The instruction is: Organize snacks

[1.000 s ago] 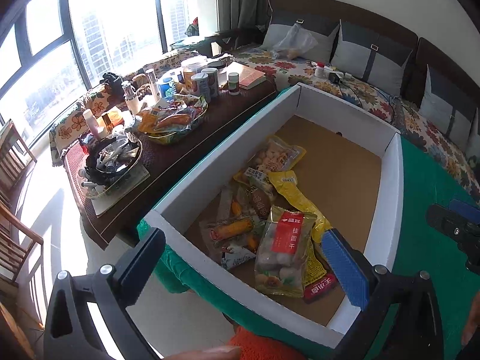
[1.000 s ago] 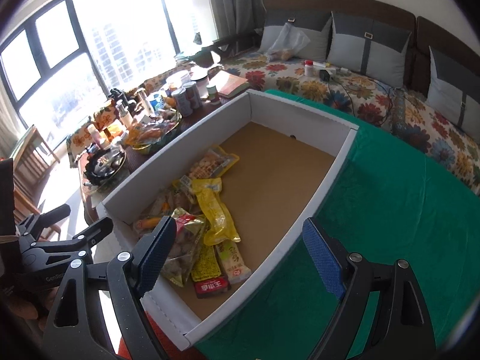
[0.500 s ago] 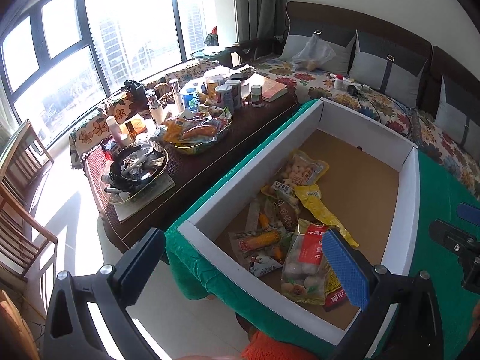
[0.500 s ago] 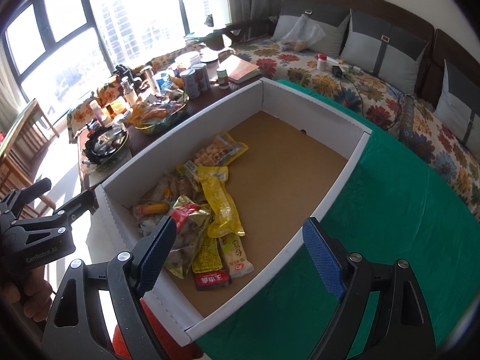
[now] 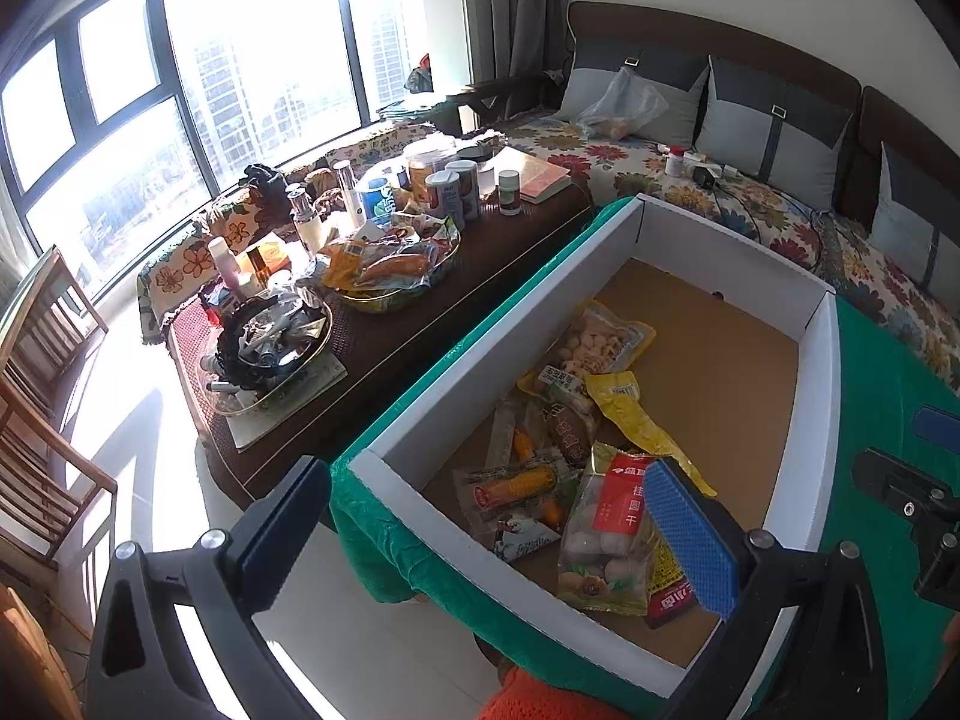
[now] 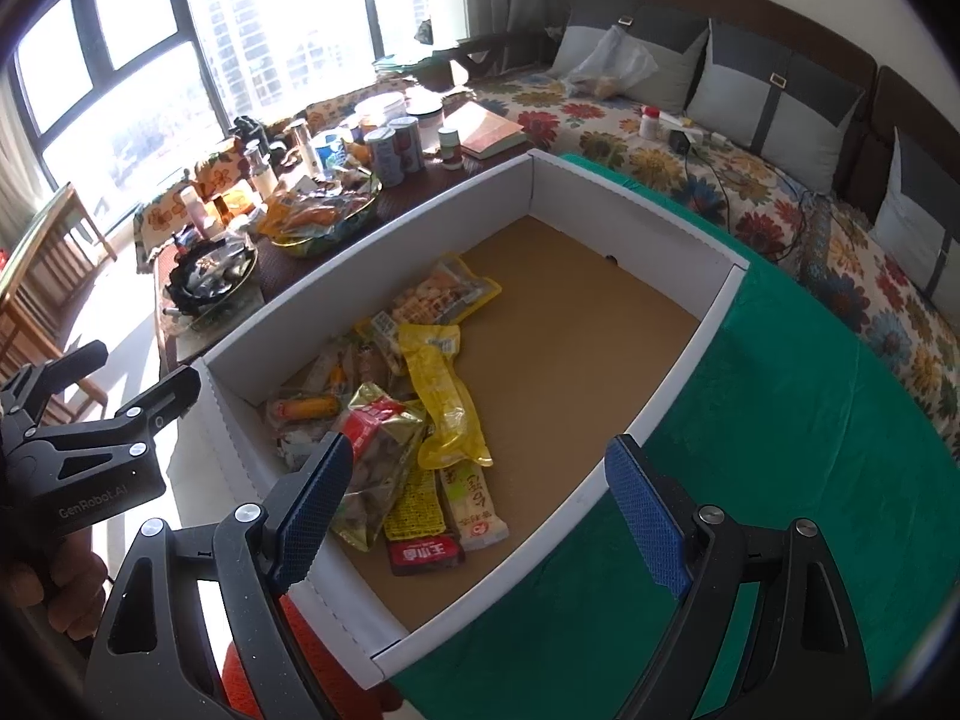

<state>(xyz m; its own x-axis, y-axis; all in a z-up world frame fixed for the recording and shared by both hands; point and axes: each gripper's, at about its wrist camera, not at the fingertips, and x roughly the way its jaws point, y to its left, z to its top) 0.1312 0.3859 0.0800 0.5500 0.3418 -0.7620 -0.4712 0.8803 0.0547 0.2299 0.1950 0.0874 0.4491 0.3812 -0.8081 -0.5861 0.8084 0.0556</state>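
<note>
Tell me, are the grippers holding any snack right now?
No. The left gripper and the right gripper are both open and empty, above the white box of snacks.

The left hand-held gripper (image 5: 486, 540) tilts steeply downward, its jaws spread wide with nothing between the blue pads. The right hand-held gripper (image 6: 480, 510) is angled down likewise, jaws wide apart and empty. In the right wrist view, the person's left hand (image 6: 42, 582) grips the left tool's handle at the frame's edge.

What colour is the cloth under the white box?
Green cloth; the right wrist view shows it best.
</note>
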